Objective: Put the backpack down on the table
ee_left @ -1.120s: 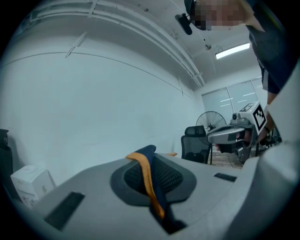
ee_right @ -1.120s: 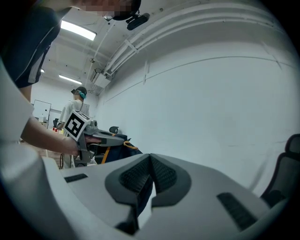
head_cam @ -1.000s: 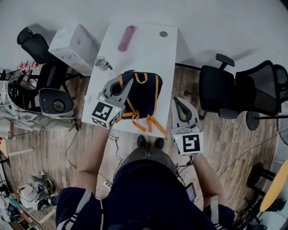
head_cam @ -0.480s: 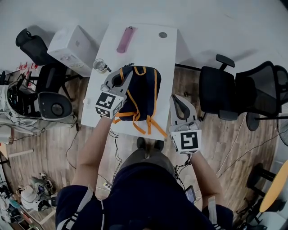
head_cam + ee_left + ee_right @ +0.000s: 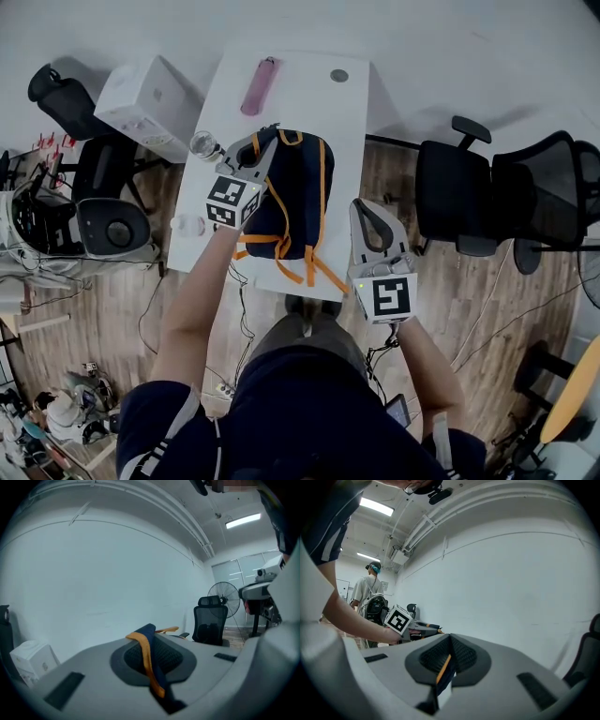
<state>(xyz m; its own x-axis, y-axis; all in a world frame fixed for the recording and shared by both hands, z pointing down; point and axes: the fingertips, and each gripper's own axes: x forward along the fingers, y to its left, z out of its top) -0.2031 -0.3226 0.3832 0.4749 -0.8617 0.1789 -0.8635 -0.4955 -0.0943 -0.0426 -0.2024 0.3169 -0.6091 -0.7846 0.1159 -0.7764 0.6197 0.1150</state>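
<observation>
A navy backpack (image 5: pixel 302 187) with orange trim lies lengthwise on the white table (image 5: pixel 309 94), its orange straps (image 5: pixel 314 267) trailing over the near edge. My left gripper (image 5: pixel 266 141) is at the bag's far top end, shut on an orange and navy strap (image 5: pixel 146 656) that runs between its jaws. My right gripper (image 5: pixel 360 206) hovers off the table's right edge beside the bag. In the right gripper view its jaws are shut on a thin orange-edged strap (image 5: pixel 442 668). The left gripper's marker cube (image 5: pixel 398 619) shows there too.
On the table's far end lie a pink bottle (image 5: pixel 262 81) and a small round disc (image 5: pixel 339 75); a glass jar (image 5: pixel 203 144) stands at the left edge. A white box (image 5: pixel 150 94) sits left of the table. Black office chairs (image 5: pixel 469 187) stand to the right.
My left gripper has carried the bag's top farther up the table and lower, so the backpack now lies stretched out. The right gripper has shifted slightly towards the table.
</observation>
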